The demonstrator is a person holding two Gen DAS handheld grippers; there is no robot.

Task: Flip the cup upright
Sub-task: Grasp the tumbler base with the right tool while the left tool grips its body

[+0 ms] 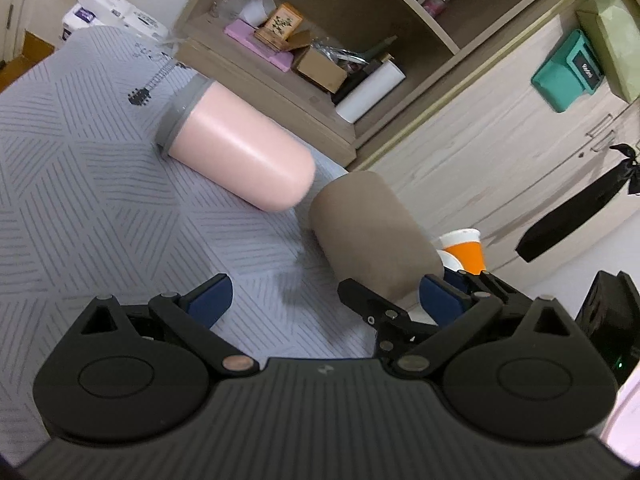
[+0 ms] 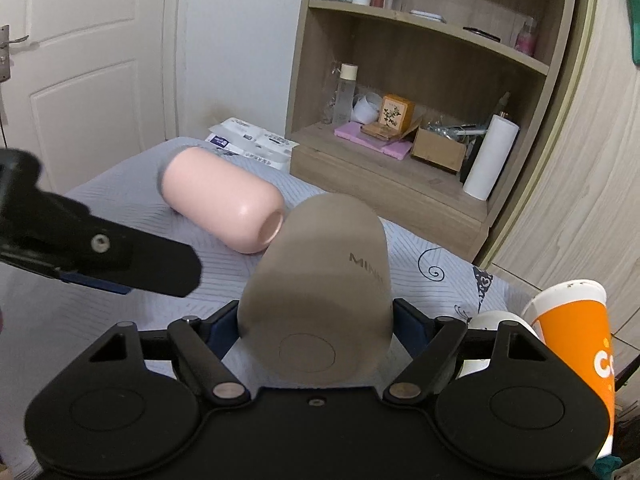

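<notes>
A taupe cup [image 2: 320, 280] lies on its side on the grey patterned cloth [image 2: 120, 200], its base toward the right wrist camera. My right gripper [image 2: 316, 326] has its blue pads on either side of the cup's base end and is shut on it. The cup shows in the left wrist view [image 1: 372, 232] too. A pink cup [image 1: 240, 152] with a grey lid lies on its side farther back, also in the right wrist view [image 2: 224, 204]. My left gripper [image 1: 324, 300] is open and empty, hovering over the cloth left of the taupe cup.
An orange and white paper cup [image 2: 576, 328] stands at the right, next to a white cup [image 2: 486, 320]. A wooden shelf unit [image 2: 420, 120] with boxes, bottles and a paper roll [image 2: 490, 156] stands behind. Tissue packs [image 1: 112, 12] lie at the far end.
</notes>
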